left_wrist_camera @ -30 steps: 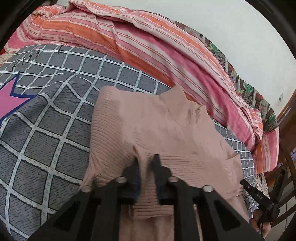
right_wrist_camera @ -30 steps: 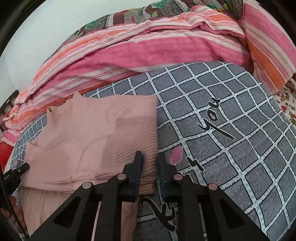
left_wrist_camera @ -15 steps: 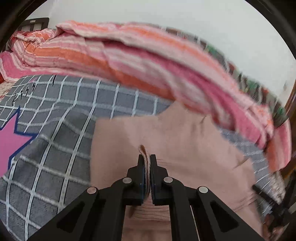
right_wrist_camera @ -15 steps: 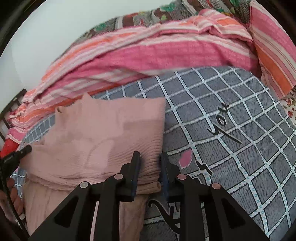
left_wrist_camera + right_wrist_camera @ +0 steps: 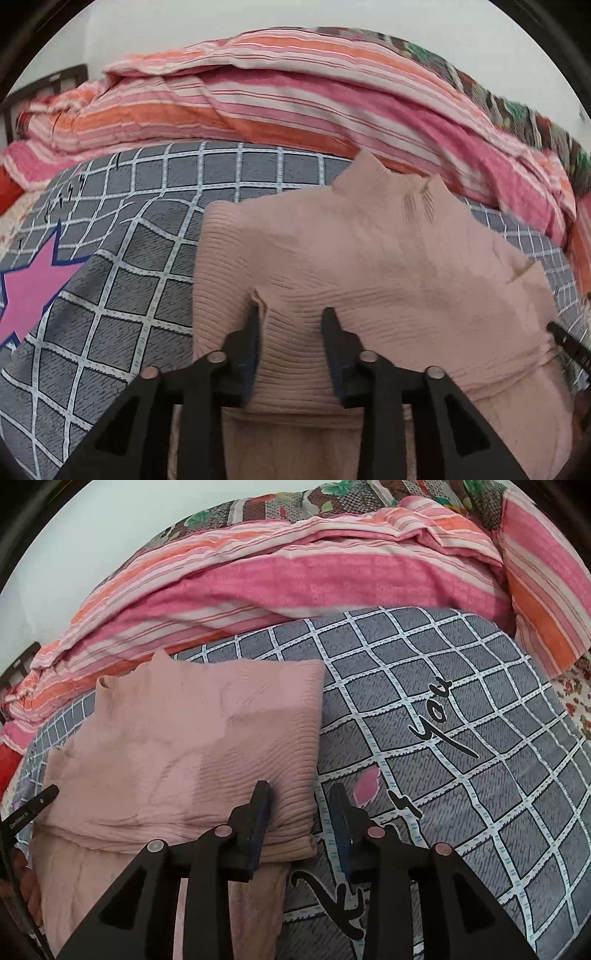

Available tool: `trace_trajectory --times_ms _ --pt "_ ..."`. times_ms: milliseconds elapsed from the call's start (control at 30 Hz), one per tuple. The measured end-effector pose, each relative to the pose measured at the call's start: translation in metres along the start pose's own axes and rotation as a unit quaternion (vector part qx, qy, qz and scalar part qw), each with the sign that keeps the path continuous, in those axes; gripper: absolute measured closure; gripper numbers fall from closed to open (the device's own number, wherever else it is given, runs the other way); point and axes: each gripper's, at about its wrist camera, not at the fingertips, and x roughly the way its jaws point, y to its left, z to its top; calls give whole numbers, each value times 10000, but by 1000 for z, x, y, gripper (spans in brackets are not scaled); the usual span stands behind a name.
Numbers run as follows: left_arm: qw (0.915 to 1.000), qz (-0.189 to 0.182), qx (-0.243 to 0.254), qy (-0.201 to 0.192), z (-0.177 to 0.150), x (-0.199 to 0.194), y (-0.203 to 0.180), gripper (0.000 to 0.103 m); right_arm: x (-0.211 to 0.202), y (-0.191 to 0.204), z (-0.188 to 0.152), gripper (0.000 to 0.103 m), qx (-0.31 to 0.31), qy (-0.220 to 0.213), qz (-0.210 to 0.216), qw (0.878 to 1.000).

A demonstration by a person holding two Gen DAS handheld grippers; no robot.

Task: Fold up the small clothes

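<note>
A pink ribbed sweater (image 5: 369,251) lies folded on the grey checked blanket (image 5: 129,258), collar toward the striped quilt. My left gripper (image 5: 291,315) hovers over its near left part. Its jaws are opening, a raised ridge of cloth stands by the left finger, and the pads do not press it. In the right wrist view the sweater (image 5: 184,738) fills the left half. My right gripper (image 5: 299,788) straddles its near right edge; its jaws are opening too, and the pads stand clear of the cloth.
A pink and orange striped quilt (image 5: 295,92) is bunched along the far side of the bed. The grey blanket (image 5: 443,701) with black lettering spreads to the right. The other gripper's tip (image 5: 29,808) shows at the left edge of the right wrist view.
The left jaws, shut on a pinch of sweater before, have parted and the cloth has dropped back. The left view has rolled and shifted. The right jaws have widened a little.
</note>
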Motion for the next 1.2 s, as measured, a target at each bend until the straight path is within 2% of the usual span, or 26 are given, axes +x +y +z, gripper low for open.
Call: trace_trajectory --times_ms 333,433,600,1200 --pt "9999 66 81 15 0 -1 -3 64 1 1 -1 71 -68 32 2 10000" --pt "9999 72 83 41 0 0 -2 64 1 0 -1 66 -10 36 -3 10000" --pt "9999 30 75 60 0 1 -2 62 0 -2 -1 64 44 34 24 10000" --pt "9997 -94 206 88 1 1 -6 49 0 -1 -1 60 33 37 -43 10000"
